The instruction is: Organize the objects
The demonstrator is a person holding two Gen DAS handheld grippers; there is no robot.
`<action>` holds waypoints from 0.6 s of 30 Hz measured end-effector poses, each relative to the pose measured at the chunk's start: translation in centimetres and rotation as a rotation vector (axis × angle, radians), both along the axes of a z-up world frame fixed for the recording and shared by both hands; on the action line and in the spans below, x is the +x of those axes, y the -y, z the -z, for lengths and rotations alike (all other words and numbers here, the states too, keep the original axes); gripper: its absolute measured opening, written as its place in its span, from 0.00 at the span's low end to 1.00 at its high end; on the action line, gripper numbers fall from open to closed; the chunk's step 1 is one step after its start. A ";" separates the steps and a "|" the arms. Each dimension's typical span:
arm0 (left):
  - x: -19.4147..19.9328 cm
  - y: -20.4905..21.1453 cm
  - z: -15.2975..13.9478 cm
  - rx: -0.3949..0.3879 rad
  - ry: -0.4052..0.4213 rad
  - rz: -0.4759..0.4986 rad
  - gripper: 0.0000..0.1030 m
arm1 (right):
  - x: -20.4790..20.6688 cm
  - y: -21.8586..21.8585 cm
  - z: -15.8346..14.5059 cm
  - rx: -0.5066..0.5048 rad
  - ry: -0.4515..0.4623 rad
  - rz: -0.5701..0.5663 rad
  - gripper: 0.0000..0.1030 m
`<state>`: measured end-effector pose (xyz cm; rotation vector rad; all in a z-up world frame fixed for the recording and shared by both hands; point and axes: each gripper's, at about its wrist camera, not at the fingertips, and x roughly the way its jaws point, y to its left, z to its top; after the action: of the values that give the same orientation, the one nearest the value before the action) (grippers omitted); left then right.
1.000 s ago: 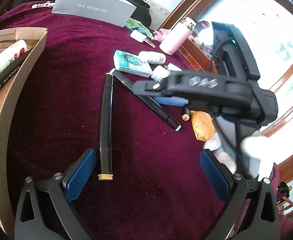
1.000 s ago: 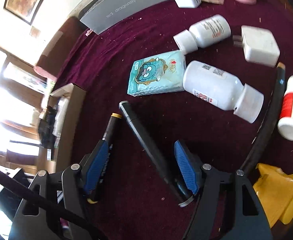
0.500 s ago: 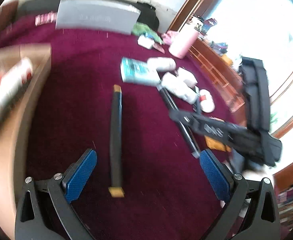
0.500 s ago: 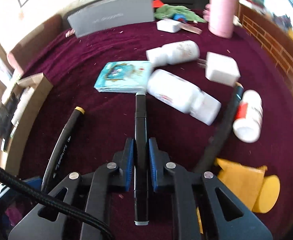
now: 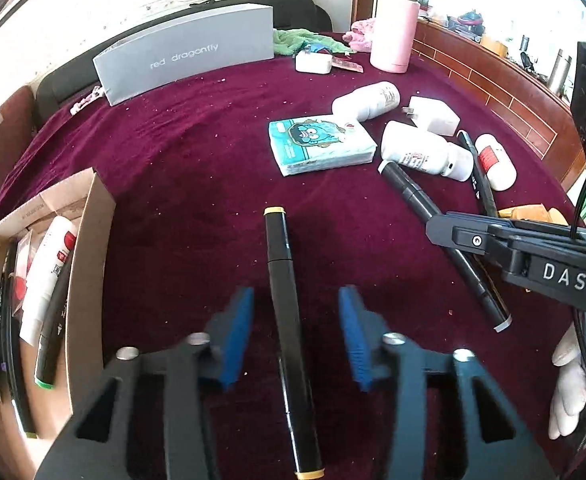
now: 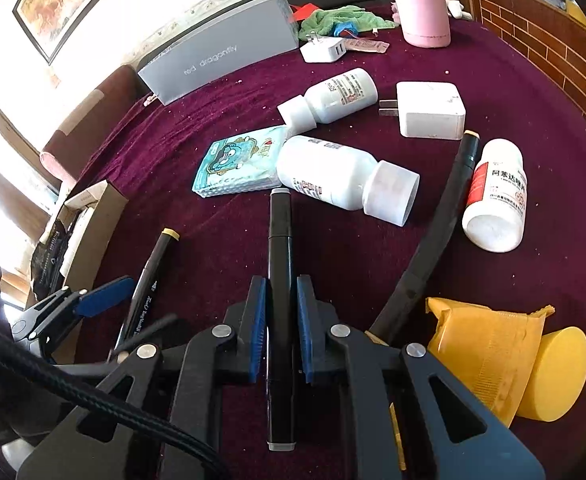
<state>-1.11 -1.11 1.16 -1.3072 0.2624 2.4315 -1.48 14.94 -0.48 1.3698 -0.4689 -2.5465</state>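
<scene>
My right gripper (image 6: 280, 300) is shut on a black grey-capped marker (image 6: 279, 248) that lies on the maroon cloth; it also shows in the left wrist view (image 5: 445, 240). My left gripper (image 5: 293, 312) is partly closed around a black yellow-capped marker (image 5: 283, 280), its blue pads (image 5: 237, 328) a little apart from the barrel on both sides. That marker shows in the right wrist view (image 6: 149, 280). A cardboard box (image 5: 89, 264) at the left holds markers and a white bottle.
On the cloth lie a tissue pack (image 5: 319, 144), three white bottles (image 6: 345, 176), a white charger (image 6: 429, 114), a third black marker (image 6: 445, 216) and a yellow packet (image 6: 489, 348). A grey box (image 5: 189, 54) and a pink flask (image 5: 393, 32) stand at the back.
My left gripper has moved over the yellow-capped marker and its jaws have narrowed around it. My right gripper closed on the grey-capped marker and stays shut on it.
</scene>
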 end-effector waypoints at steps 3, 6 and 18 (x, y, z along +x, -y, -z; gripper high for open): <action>0.1 0.8 -0.3 0.052 0.012 -0.001 0.19 | 0.2 0.3 0.0 0.015 -0.007 0.001 0.11; 0.7 0.7 -0.1 0.052 0.025 0.010 0.19 | 0.2 0.4 0.0 0.023 -0.013 0.002 0.11; 0.9 -1.4 0.3 -0.008 -0.053 0.018 0.22 | 0.3 1.2 0.0 0.090 -0.049 0.000 0.11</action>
<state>-0.18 0.29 0.89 -1.2390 0.2969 2.4547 -1.14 13.75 -0.43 1.3328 -0.3491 -2.6240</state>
